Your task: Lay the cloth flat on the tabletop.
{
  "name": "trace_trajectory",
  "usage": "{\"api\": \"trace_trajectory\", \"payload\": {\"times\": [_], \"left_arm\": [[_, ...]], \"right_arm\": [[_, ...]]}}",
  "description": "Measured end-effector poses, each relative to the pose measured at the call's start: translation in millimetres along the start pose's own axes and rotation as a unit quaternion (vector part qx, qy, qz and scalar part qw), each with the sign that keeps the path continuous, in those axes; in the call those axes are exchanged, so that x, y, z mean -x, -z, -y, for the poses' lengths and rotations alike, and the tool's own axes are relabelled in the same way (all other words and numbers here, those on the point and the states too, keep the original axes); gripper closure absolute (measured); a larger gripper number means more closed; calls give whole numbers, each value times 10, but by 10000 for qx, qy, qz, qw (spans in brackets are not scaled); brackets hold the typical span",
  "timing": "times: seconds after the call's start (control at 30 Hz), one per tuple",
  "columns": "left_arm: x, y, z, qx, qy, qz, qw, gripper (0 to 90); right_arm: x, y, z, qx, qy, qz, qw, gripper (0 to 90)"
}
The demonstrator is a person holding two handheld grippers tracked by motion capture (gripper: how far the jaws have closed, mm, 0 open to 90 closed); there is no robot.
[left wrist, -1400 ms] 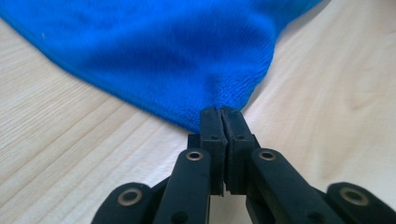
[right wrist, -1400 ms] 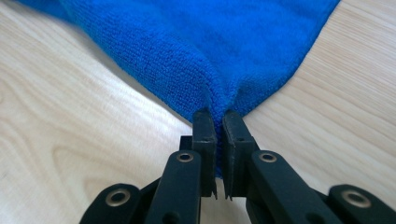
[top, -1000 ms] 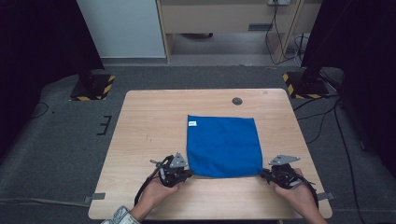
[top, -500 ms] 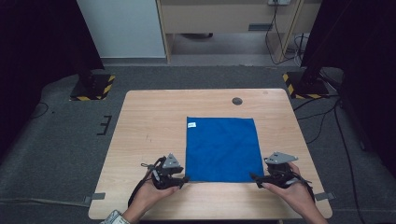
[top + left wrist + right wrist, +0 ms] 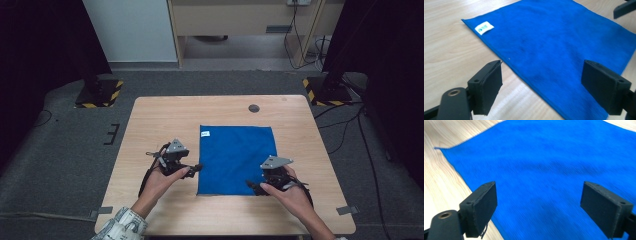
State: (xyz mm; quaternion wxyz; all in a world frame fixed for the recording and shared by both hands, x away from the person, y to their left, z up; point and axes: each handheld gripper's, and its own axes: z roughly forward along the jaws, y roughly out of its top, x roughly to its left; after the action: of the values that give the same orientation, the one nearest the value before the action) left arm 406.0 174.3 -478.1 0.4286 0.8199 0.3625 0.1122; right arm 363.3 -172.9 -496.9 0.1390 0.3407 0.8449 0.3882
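Lying unobstructed: blue cloth (image 5: 235, 159) on wooden table (image 5: 150, 125)

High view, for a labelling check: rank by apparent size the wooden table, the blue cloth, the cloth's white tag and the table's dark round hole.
1. Wooden table
2. Blue cloth
3. Dark round hole
4. White tag; close to the hole in size, so their order is unsure.

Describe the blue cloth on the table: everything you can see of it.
The cloth is a plain blue rectangle, soft and finely ribbed like microfibre, with a stitched hem. A small white tag sits at its far left corner. It lies flat and spread out on the wooden table, right of centre, faintly rumpled. Both tools, left and right, hover open by its near corners, gripping nothing.
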Motion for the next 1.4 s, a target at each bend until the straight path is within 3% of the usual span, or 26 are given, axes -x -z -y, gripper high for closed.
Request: {"api": "trace_trajectory", "payload": {"times": [0.23, 0.5, 0.63, 0.77, 1.07, 1.2, 1.3, 1.4], "left_arm": [[-129, -122, -91, -30, 136, 26, 9999, 107], [-138, -211, -275, -5, -111, 61, 9999, 82], [-160, -235, -350, -52, -75, 210, 9997, 75], [-209, -246, -403, 82, -2, 249, 9997, 73], [-262, -289, -593, 132, -162, 92, 9997, 73], [-254, -316, -621, 190, -288, -213, 9992, 91], [-274, -333, -659, 172, -271, -126, 9994, 92], [-304, -349, -705, 149, -304, -171, 9993, 89]], "right_arm": [[-52, -127, -76, 78, 0, -38, 10000, 153], [-133, -185, -189, 9, 137, -184, 9997, 120], [-166, -243, -230, 11, 192, -211, 9996, 115], [-206, -322, -256, 6, 217, -192, 9996, 115], [-288, -401, -354, 34, 297, -217, 9993, 146], [-322, -434, -426, 86, 343, -148, 9993, 157], [-324, -437, -474, 142, 337, -175, 9992, 158], [-344, -472, -524, 128, 356, -191, 9991, 167]]}}
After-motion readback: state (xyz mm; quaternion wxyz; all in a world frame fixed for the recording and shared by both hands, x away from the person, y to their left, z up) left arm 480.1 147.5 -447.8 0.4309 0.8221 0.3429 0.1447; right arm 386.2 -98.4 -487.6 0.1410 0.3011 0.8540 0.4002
